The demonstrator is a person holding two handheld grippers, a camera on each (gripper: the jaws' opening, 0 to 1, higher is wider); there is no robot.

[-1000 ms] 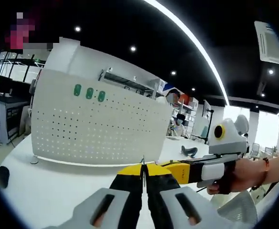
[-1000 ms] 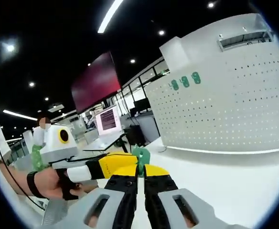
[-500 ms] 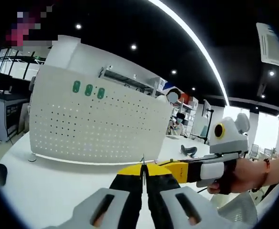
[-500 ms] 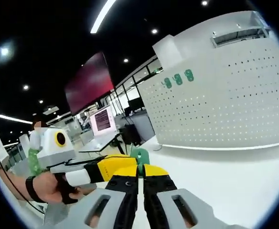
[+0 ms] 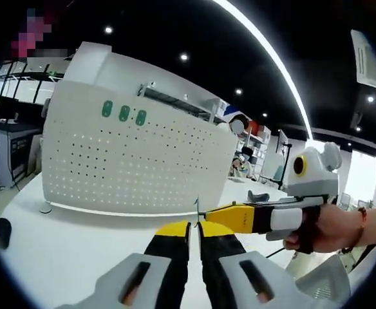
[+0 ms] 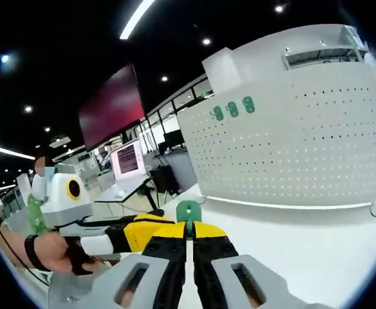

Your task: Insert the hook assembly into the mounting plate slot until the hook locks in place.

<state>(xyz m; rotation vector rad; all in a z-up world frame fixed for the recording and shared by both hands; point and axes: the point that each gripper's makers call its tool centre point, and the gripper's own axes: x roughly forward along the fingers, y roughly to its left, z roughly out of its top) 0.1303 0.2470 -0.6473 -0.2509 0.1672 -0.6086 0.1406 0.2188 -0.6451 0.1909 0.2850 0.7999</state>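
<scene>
Right fingers (image 6: 189,233) clamp green hook (image 6: 188,212); left fingers (image 5: 195,230) together; pegboard (image 6: 291,141) ahead.

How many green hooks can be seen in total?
4: three in a row on the pegboard's upper part, one in the right gripper.

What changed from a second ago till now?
Not much. The right tongs now sit a little higher beside the left tongs. The green clip stays pinched in the right tongs, and the white holey board has not moved.
</scene>
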